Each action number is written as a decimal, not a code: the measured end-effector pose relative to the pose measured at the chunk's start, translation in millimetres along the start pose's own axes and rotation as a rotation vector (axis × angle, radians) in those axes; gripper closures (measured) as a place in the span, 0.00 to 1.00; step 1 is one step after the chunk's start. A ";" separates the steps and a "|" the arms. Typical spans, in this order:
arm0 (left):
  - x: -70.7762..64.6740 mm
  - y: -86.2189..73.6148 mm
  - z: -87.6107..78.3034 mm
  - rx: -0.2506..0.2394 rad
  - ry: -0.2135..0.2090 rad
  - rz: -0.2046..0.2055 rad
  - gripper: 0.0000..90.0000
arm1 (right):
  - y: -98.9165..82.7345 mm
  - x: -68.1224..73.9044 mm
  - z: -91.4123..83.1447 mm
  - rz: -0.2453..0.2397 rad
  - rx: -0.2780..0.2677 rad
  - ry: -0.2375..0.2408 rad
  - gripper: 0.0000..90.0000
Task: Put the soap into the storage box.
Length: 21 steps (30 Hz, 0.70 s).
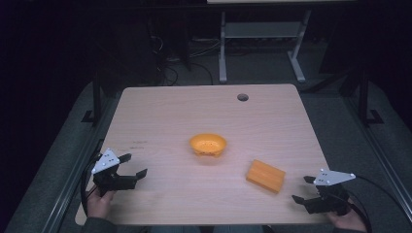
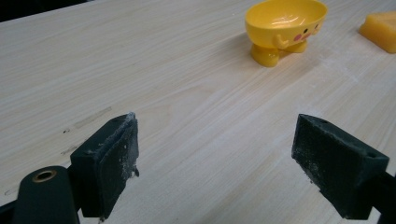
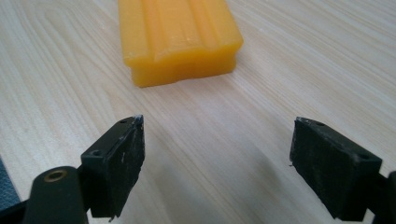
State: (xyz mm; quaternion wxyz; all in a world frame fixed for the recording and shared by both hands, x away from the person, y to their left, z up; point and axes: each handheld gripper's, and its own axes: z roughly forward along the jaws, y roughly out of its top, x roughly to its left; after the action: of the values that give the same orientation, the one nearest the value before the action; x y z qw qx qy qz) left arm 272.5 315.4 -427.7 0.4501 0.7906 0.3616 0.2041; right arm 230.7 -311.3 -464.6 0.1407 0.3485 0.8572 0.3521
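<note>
In the high view the left gripper (image 1: 133, 166) is seen at the lower left of the table (image 1: 160, 111) and the right gripper (image 1: 302, 189) at the lower right, each with jaws spread wide and nothing held between them — both hands are cut off by the bottom edge. The orange block (image 1: 265, 175) lies flat right of centre, near the right gripper but apart from it; in the right gripper view its far end is cropped at the top. The yellow bowl (image 1: 208, 144) stands at mid-table, and in the left gripper view it is found at the upper right, with the block clipped there at the right edge.
</note>
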 end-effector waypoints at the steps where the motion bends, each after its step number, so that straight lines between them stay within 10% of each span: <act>1: -0.4 0.0 0.1 -0.003 -0.001 -0.004 0.16 | 0.1 0.4 0.0 0.001 0.001 0.004 0.19; 21: 0.4 -0.3 0.3 0.004 0.004 -0.001 0.16 | 20.7 1.7 1.6 -0.036 0.059 0.024 0.18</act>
State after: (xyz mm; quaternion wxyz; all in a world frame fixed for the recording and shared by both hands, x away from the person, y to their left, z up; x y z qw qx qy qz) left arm 272.9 315.6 -428.2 0.4478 0.7909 0.3633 0.2046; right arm 240.5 -298.7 -451.2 0.1263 0.3328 0.8749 0.3283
